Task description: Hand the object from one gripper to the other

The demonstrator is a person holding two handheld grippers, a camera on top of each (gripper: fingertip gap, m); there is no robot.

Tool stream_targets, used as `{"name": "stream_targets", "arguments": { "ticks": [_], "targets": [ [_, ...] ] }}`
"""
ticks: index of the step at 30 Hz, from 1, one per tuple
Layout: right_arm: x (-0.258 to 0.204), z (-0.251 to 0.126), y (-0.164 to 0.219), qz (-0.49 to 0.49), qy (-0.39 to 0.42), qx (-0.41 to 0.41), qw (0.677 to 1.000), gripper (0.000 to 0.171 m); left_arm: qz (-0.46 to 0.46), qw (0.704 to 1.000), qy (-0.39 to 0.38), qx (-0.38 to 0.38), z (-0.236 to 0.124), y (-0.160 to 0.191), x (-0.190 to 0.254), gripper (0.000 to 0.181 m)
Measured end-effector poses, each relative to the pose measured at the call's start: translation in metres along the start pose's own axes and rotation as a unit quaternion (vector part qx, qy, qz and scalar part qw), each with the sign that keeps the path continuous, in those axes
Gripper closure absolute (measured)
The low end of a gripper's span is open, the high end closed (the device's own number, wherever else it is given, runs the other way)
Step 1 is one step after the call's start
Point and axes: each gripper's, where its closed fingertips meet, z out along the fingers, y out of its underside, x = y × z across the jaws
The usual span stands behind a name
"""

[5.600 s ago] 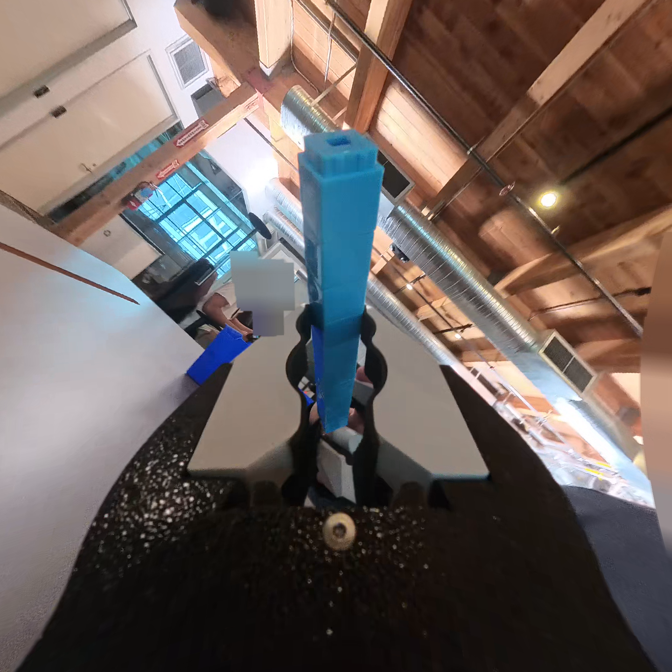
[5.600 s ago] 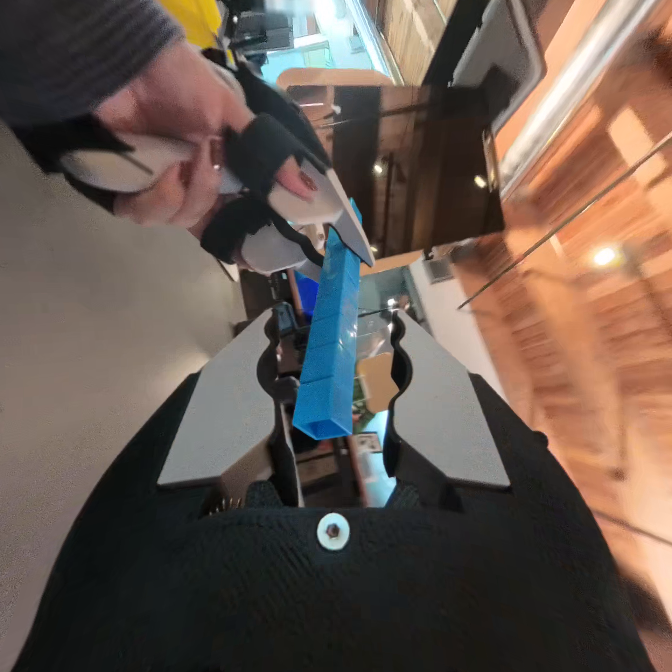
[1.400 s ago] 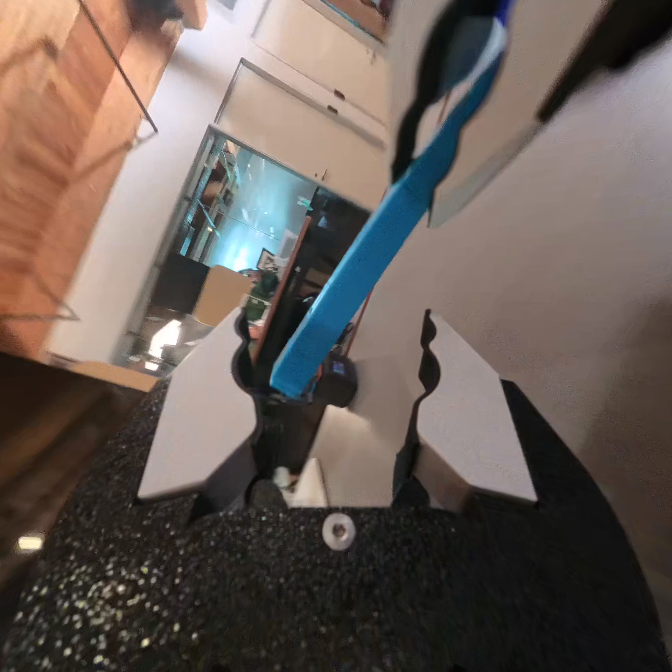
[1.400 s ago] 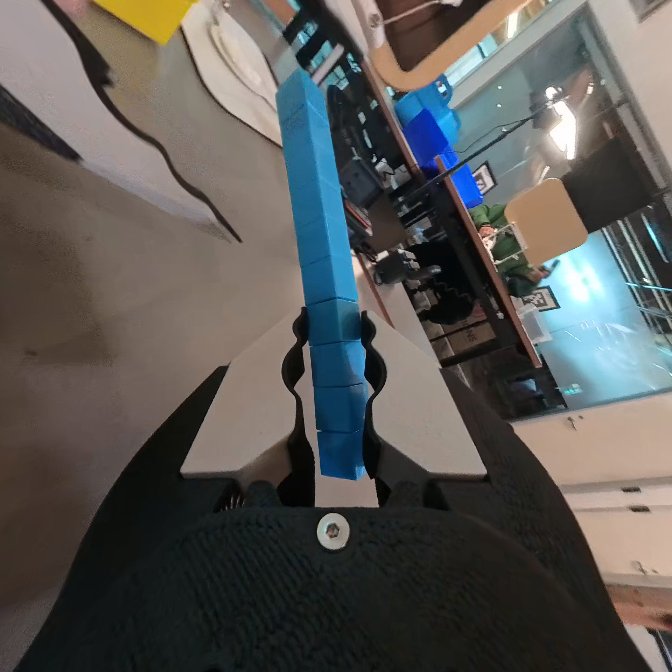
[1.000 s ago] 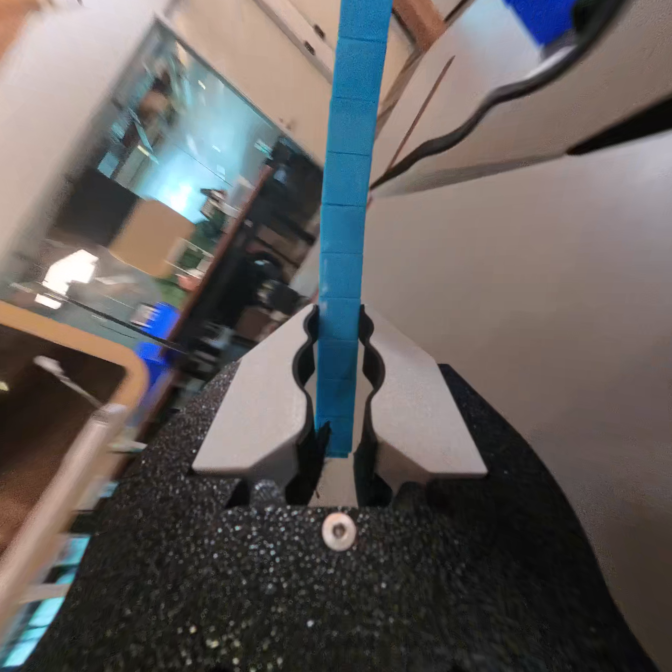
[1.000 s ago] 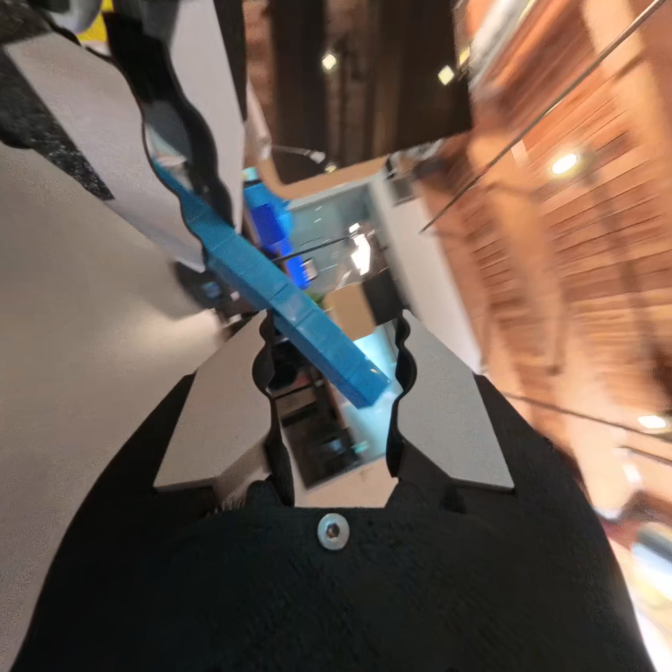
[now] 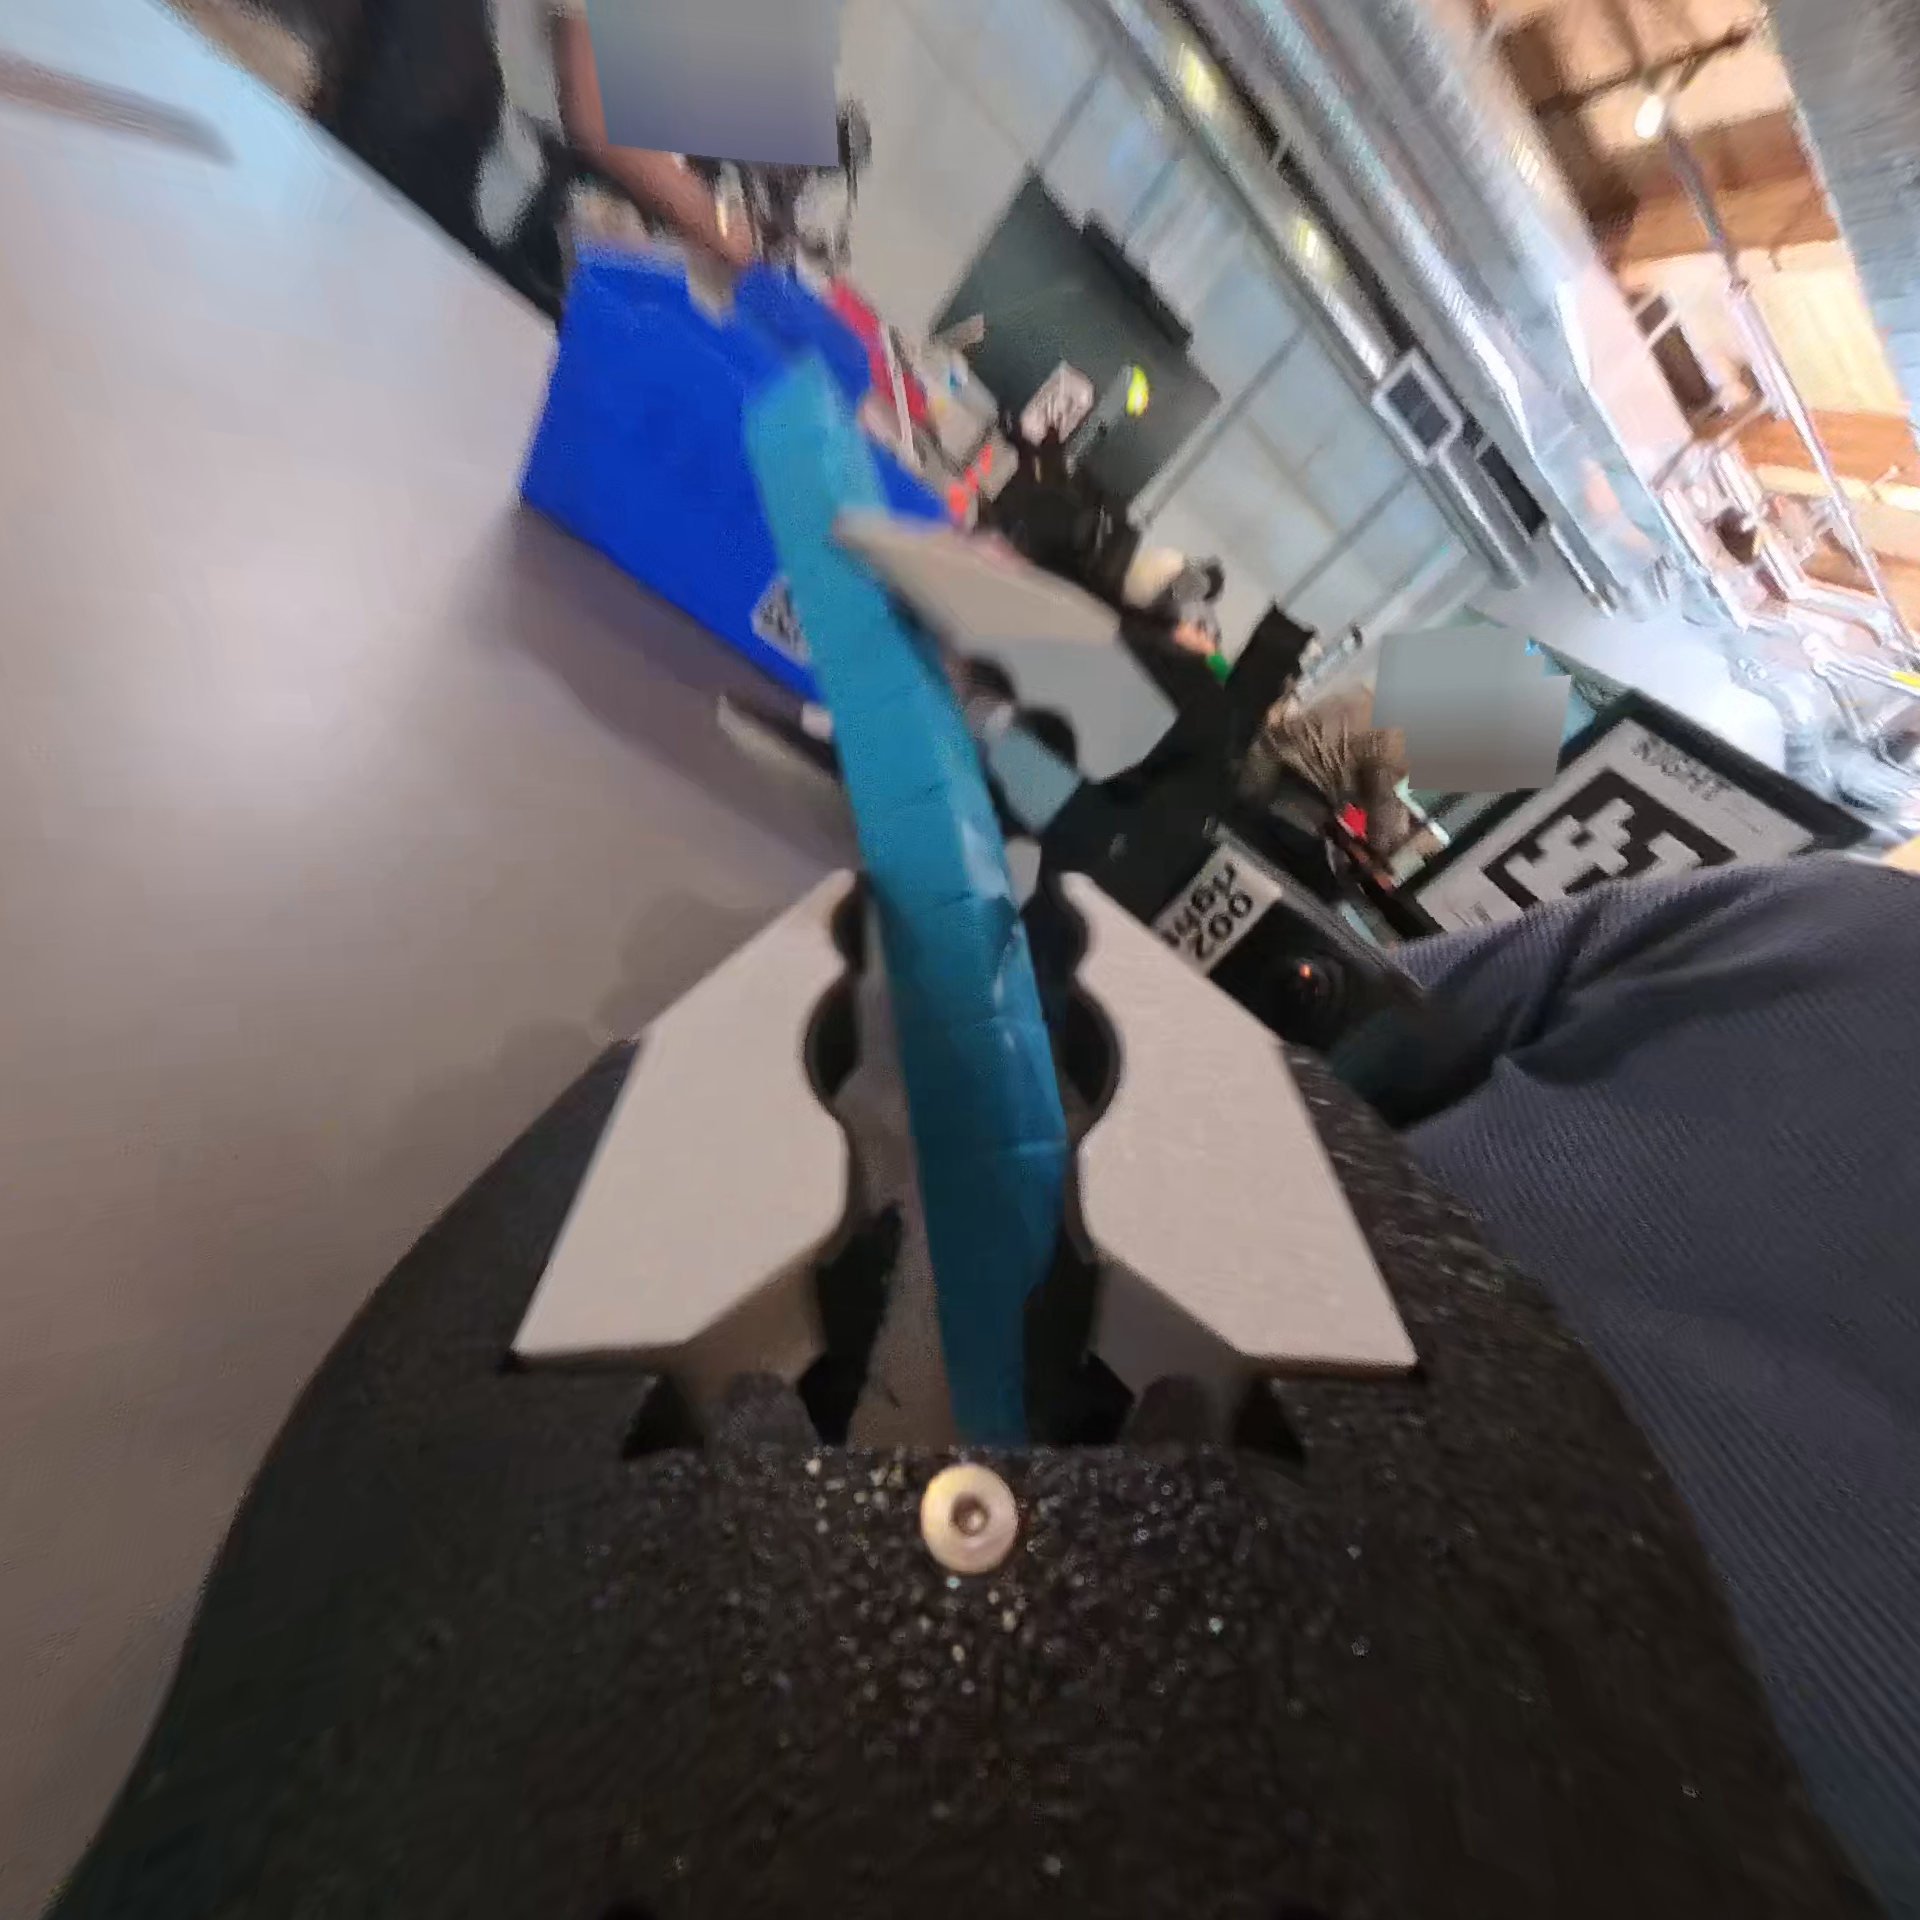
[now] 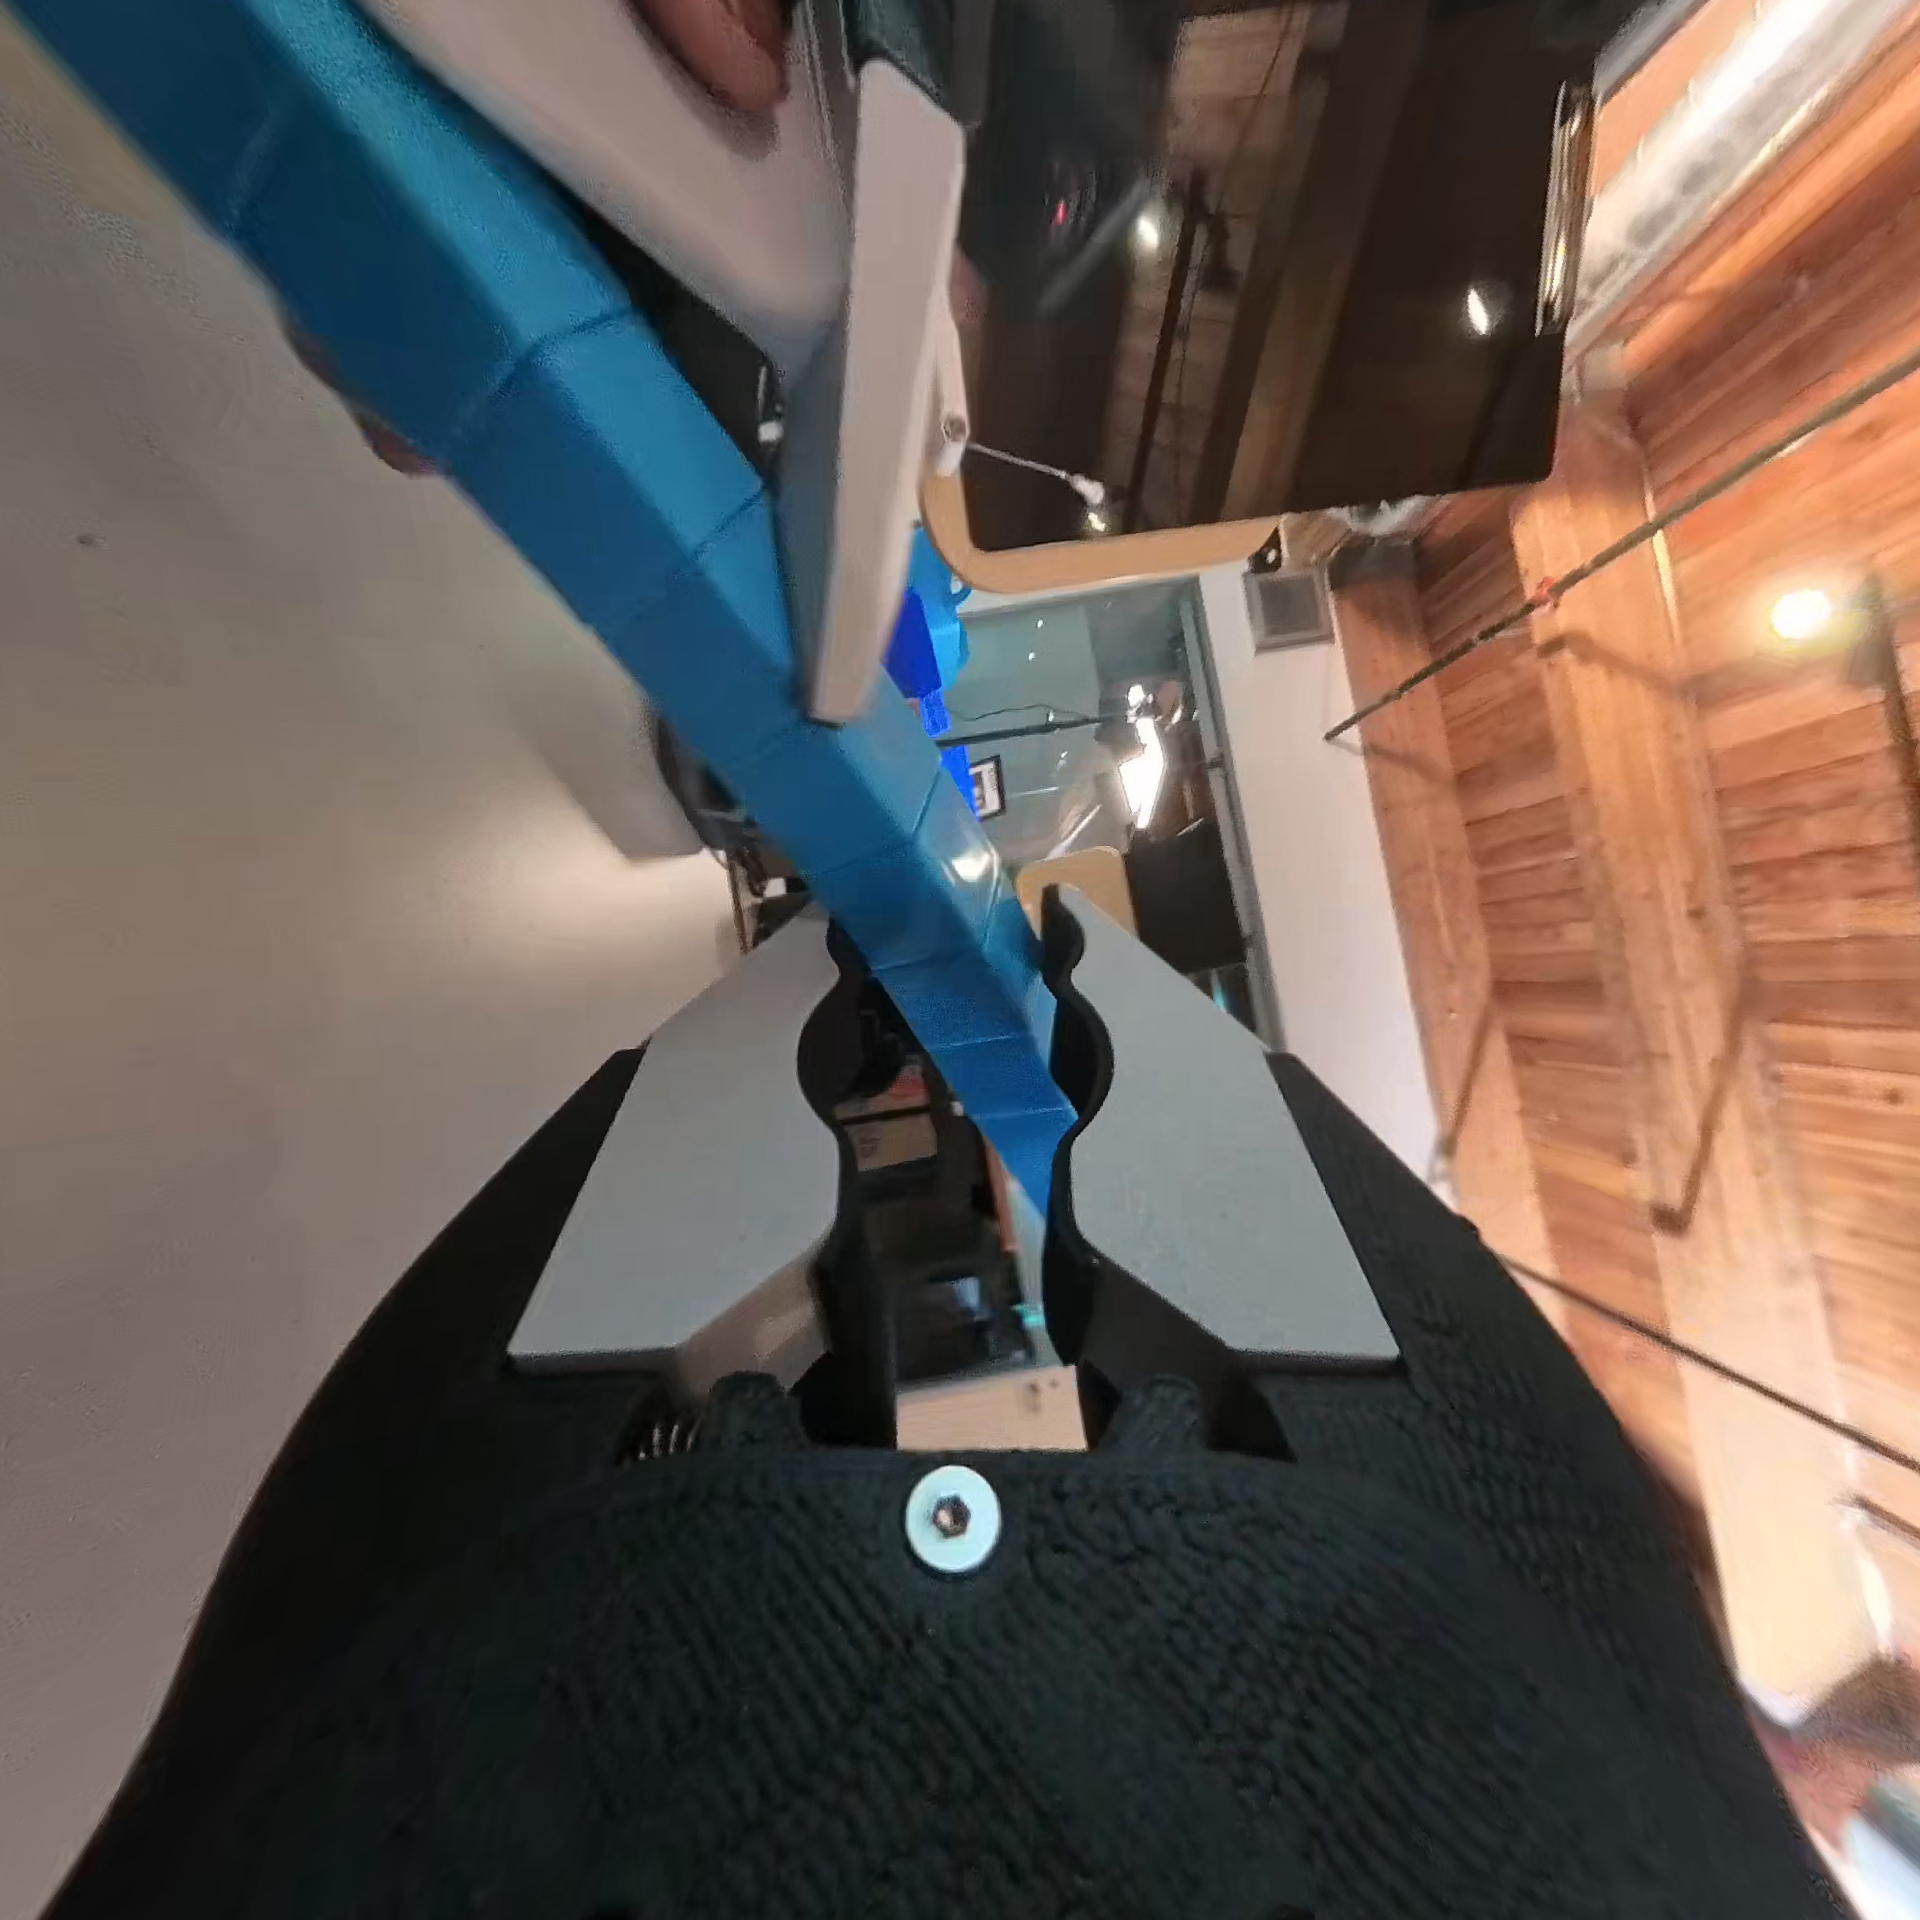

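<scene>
A long blue stick of joined cubes [image 7: 935,831] runs down between the fingers of my left gripper [image 7: 956,904], which is shut on it, reaching deep to the base. In the right wrist view the stick [image 8: 644,520] slants from the upper left, where the left gripper's grey fingers [image 8: 873,416] clamp it. Its end lies between the jaws of my right gripper [image 8: 940,914]. Those jaws are part-way closed: the stick touches the right finger and a dark gap shows beside the left one. The right gripper's fingers [image 7: 977,592] straddle the stick farther off in the left wrist view.
A dark blue bin [image 7: 644,436] stands on the white table [image 7: 260,623] behind the stick. A dark blue sleeve [image 7: 1610,1143] fills the right side. Seated people show far back. A wooden ceiling [image 8: 1662,831] and a white surface [image 8: 260,831] flank the right wrist view.
The right gripper's jaws have narrowed around the stick's end since a second ago. The left gripper still holds the stick, and both views have swung round.
</scene>
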Motion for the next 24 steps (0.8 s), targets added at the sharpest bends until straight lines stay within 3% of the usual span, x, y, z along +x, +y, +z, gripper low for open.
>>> {"name": "stream_targets", "arguments": {
  "ticks": [2,4,8,12,15,17,19,20,24],
  "targets": [
    [-0.005,0.003,-0.001,0.044,-0.018,-0.004,0.999,0.146,0.037,0.998,0.003,0.046,-0.004,-0.017,0.008,0.095],
    [-0.008,0.006,0.003,0.091,-0.035,-0.018,0.995,0.146,0.076,0.994,-0.006,0.077,-0.011,-0.028,0.012,0.072],
    [-0.003,0.006,0.024,0.205,-0.051,-0.056,0.976,0.149,0.151,0.974,-0.033,0.163,-0.033,-0.055,0.017,0.068],
    [0.008,0.003,0.039,0.329,-0.06,-0.068,0.94,0.15,0.292,0.926,-0.145,0.191,-0.048,-0.068,0.012,0.074],
    [0.004,0.002,0.039,0.354,-0.092,-0.068,0.928,0.151,0.436,0.841,-0.282,0.15,-0.052,-0.07,0.003,0.08],
    [-0.004,0.0,0.044,0.309,-0.11,-0.09,0.94,0.151,0.549,0.735,-0.378,0.126,-0.057,-0.074,0.005,0.08],
    [-0.008,-0.002,0.057,0.195,-0.103,-0.139,0.965,0.151,0.648,0.627,-0.424,0.09,-0.054,-0.071,0.012,0.082],
    [-0.01,-0.004,0.062,0.151,-0.104,-0.157,0.97,0.151,0.679,0.596,-0.426,0.056,-0.047,-0.065,0.011,0.085],
    [-0.015,-0.002,0.051,0.111,-0.11,-0.144,0.977,0.151,0.717,0.553,-0.418,-0.077,-0.023,-0.034,-0.022,0.096]
  ]
}}
